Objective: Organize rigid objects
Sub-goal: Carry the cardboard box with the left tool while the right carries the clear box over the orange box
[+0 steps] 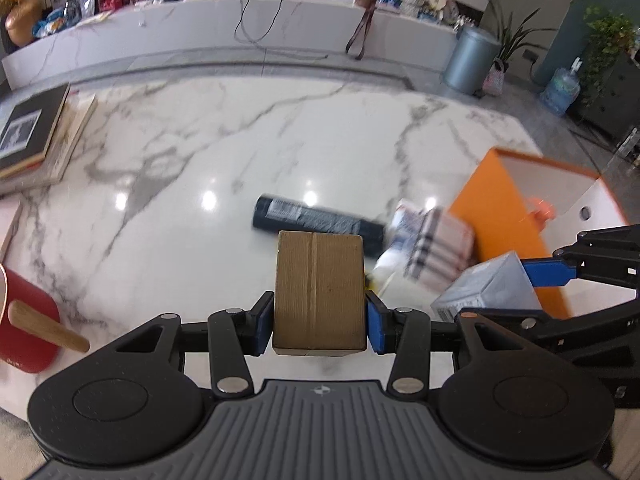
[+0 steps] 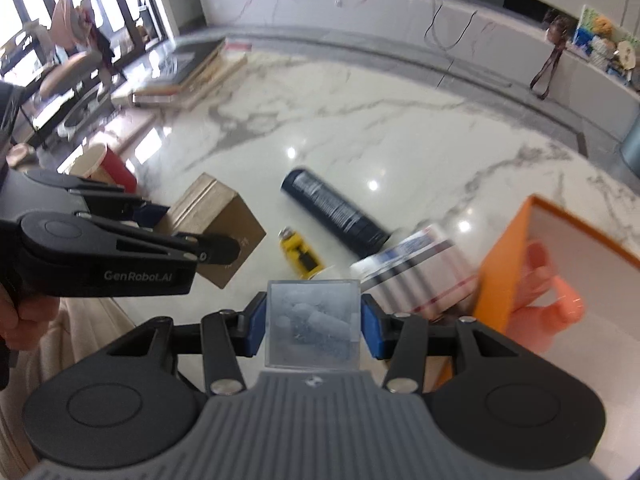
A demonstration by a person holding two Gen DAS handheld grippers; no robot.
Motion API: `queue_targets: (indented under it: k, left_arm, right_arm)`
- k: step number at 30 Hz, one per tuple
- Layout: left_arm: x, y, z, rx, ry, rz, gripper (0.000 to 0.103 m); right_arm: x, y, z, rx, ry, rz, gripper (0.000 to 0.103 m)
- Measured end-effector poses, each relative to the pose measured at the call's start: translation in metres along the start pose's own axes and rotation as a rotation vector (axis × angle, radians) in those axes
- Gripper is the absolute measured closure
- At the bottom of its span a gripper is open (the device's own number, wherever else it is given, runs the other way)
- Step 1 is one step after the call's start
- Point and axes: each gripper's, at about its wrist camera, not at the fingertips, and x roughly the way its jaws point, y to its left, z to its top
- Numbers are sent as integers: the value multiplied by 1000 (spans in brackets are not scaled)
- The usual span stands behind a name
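Note:
My left gripper (image 1: 319,316) is shut on a brown cardboard box (image 1: 319,292), held above the marble table; the box also shows in the right wrist view (image 2: 224,224). My right gripper (image 2: 314,324) is shut on a clear plastic box (image 2: 313,320), which shows in the left wrist view (image 1: 488,288) next to the orange box. An open orange box (image 2: 504,264) with a pink object (image 2: 552,300) inside stands at the right. A dark blue can (image 2: 334,212) lies on its side mid-table. A yellow item (image 2: 300,254) and a striped carton (image 2: 416,276) lie near it.
A red cup with a wooden handle (image 1: 28,320) sits at the left. Stacked books (image 1: 36,132) lie at the far left of the marble table (image 1: 240,128). A grey bin (image 1: 470,60) and a shelf with clutter stand beyond the table.

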Motion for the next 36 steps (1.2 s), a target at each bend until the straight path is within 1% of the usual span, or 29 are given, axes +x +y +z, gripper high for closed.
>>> queue_targets:
  k: [4, 8, 15, 22, 28, 36]
  left_arm:
    - [-14, -22, 10, 19, -45, -31, 51]
    - [-24, -49, 20, 44, -91, -94, 51]
    - [-25, -102, 36, 107, -123, -179, 51]
    - [-9, -158, 44, 208, -100, -249, 51]
    - [15, -199, 36, 366, -48, -250, 51]
    - [46, -230, 23, 482, 36, -233, 51]
  right_arm:
    - [-32, -16, 1, 24, -75, -21, 55]
    - [-59, -35, -1, 44, -144, -69, 55]
    - [-92, -81, -16, 130, -208, -154, 55]
    - [-104, -126, -36, 218, -203, -230, 54]
    - [-98, -159, -60, 302, -172, -253, 54]
    - [-74, -181, -85, 367, -115, -234, 54]
